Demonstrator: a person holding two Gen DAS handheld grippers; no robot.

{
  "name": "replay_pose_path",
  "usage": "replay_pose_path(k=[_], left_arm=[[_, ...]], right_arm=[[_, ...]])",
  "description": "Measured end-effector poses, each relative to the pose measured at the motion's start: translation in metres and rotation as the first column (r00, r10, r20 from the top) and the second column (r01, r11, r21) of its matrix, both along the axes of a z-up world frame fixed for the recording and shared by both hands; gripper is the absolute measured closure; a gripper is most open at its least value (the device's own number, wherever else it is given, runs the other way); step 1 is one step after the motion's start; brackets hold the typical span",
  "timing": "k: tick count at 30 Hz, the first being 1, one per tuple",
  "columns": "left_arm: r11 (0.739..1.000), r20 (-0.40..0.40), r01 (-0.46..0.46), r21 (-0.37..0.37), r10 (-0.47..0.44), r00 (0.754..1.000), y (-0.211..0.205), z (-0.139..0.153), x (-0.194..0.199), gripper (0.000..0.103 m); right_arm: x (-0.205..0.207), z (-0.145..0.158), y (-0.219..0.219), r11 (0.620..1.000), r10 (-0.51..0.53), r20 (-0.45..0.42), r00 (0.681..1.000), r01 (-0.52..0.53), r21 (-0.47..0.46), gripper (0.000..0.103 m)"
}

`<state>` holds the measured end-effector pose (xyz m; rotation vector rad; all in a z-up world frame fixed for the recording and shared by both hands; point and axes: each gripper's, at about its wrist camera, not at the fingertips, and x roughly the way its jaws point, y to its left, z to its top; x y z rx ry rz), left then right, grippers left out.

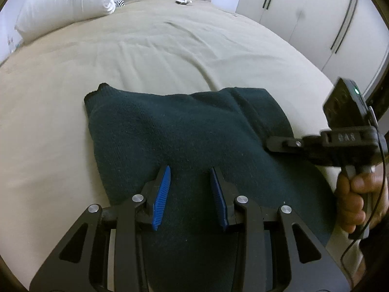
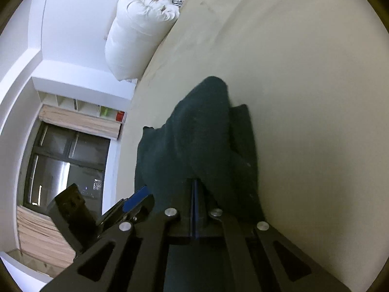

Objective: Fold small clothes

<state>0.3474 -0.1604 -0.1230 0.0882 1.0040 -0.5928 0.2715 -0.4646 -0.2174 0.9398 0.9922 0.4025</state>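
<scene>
A dark green knitted garment (image 1: 184,136) lies on the beige bed sheet (image 1: 145,53). My left gripper (image 1: 190,172) is open, its blue pads (image 1: 163,194) spread just above the garment's near part. My right gripper (image 1: 272,143) comes in from the right at the garment's right edge, turned on its side. In the right wrist view its jaws are shut (image 2: 195,182) on a fold of the garment (image 2: 201,131), which is lifted and draped over them. The left gripper's blue pad (image 2: 136,198) shows at the lower left there.
A white pillow (image 1: 65,2) and a striped item (image 1: 119,0) lie at the bed's far left. A small object (image 1: 183,1) sits at the far edge. White wardrobe doors (image 1: 316,17) stand on the right. The right wrist view shows a window (image 2: 65,160) and shelves (image 2: 82,107).
</scene>
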Motion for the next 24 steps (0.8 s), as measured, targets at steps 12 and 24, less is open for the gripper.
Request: replay_pose_path(k=[12, 24], left_arm=[[0.997, 0.067, -0.001, 0.082, -0.005, 0.998, -0.002, -0.003, -0.025, 0.068], [0.968, 0.052, -0.221, -0.122, 0.228, 0.972, 0.074, 0.033, -0.03, 0.023]], right_arm=[[-0.063, 0.013, 0.021, 0.99, 0.057, 0.095, 0.994, -0.044, -0.132, 0.09], [-0.08, 0.06, -0.01, 0.971, -0.016, 0.121, 0.992, 0.044, -0.236, 0.032]])
